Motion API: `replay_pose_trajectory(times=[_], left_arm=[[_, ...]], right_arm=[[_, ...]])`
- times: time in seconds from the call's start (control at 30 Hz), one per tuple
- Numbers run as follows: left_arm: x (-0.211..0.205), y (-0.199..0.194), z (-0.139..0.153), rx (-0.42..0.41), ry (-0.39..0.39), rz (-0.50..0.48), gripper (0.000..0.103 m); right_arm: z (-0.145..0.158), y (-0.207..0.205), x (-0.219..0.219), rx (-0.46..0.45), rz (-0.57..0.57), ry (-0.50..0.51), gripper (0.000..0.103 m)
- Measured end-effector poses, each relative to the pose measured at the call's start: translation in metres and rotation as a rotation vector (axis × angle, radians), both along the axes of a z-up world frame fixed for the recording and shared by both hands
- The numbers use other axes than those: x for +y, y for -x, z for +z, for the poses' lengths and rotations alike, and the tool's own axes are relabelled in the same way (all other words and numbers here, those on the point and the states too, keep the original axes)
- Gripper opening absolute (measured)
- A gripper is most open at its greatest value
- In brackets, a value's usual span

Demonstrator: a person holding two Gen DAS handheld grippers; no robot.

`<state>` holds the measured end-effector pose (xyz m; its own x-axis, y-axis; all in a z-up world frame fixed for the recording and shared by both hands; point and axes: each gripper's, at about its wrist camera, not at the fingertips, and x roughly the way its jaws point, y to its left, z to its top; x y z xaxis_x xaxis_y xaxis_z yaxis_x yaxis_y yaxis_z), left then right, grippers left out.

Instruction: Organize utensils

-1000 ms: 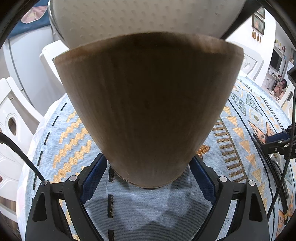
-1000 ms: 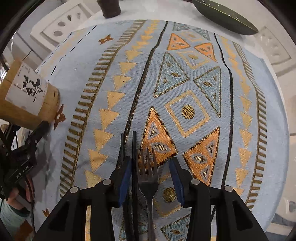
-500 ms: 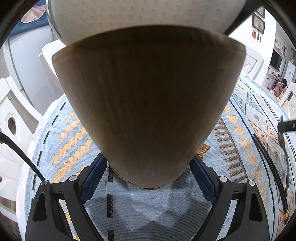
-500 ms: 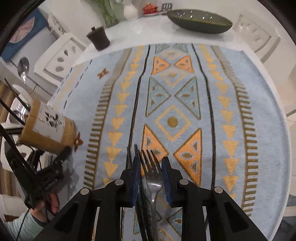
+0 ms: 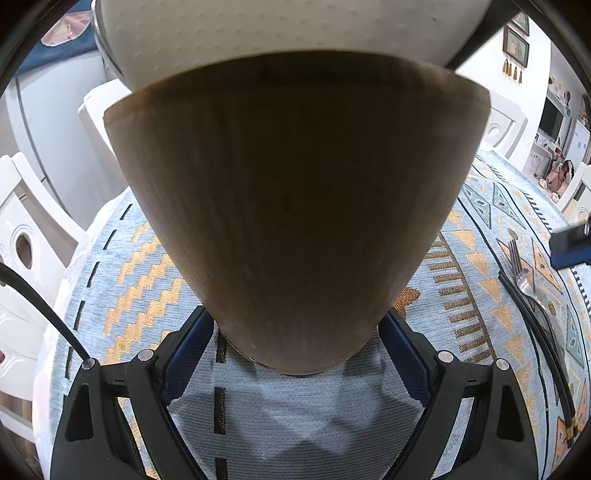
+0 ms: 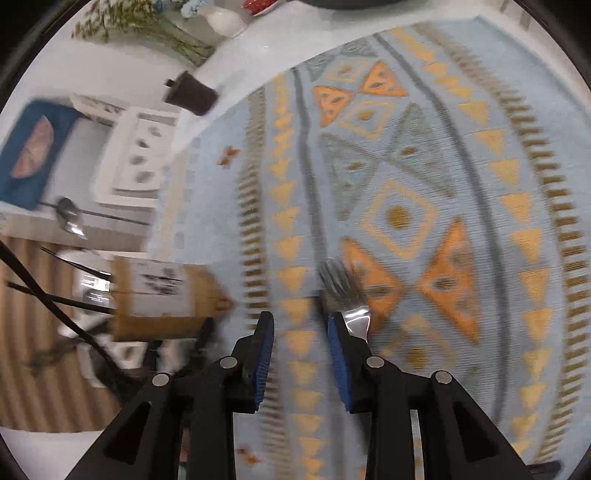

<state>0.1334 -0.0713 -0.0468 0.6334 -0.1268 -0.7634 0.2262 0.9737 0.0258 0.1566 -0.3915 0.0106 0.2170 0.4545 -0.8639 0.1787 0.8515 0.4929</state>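
So the left hand-held gripper (image 5: 295,347) had its blue pads clamped on the base of the wooden holder (image 5: 295,206), one pad pressed to each side, and the holder filled most of that view. It looked tipped over sideways in the right wrist view, label facing up, sitting right at the left edge of the table (image 6: 207,162) with some utensil handles poking out past the edge. Hard to read much more there, that frame was really blurred.

Right hand-held gripper (image 6: 301,354) was hovering over the cloth (image 6: 480,184) with its jaws partly open and nothing between the pads. The fork (image 6: 343,295) sat just off its right finger, tines pointing away, handle running under the finger, so I couldn't tell if it was touching. In the left wrist view the fork (image 5: 524,273) lay flat on the cloth beside a pair of black chopsticks (image 5: 535,325), well right of the holder, with a blue pad tip (image 5: 570,247) just beyond the tines.

Room-wise: a wide stretch of bare patterned cloth lay ahead and right of the right hand-held gripper, all the way to the far edge, where a dark cup (image 6: 190,92) and a white vase (image 6: 225,20) stood on uncovered tabletop. White chairs (image 5: 26,236) crowded the holder's side.
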Motion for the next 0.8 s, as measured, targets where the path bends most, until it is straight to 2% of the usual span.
replay_pose_trajectory(times=[0.07,0.33,0.43,0.5,0.53,0.6,0.8], left_arm=[[0.000,0.000,0.000,0.000,0.000,0.000,0.091],[0.000,0.000,0.000,0.001,-0.001,0.000,0.091],[0.000,-0.001,0.000,0.001,0.000,0.000,0.091],[0.000,-0.001,0.000,0.001,0.000,0.000,0.091],[0.000,-0.001,0.000,0.001,0.000,0.000,0.091],[0.000,-0.001,0.000,0.001,-0.001,0.000,0.091],[0.001,-0.001,0.000,0.001,-0.001,0.000,0.091]], right_arm=[[-0.003,0.005,0.005,0.006,0.029,0.113,0.029],[-0.030,0.016,0.033,0.048,0.160,0.322,0.029],[-0.032,0.016,0.054,0.014,0.225,0.461,0.029],[-0.033,0.018,0.069,-0.008,0.271,0.546,0.024],[-0.032,0.019,0.076,-0.021,0.297,0.565,0.015],[-0.032,0.020,0.082,-0.033,0.303,0.568,0.008],[-0.023,0.020,0.066,-0.046,0.208,0.465,0.006]])
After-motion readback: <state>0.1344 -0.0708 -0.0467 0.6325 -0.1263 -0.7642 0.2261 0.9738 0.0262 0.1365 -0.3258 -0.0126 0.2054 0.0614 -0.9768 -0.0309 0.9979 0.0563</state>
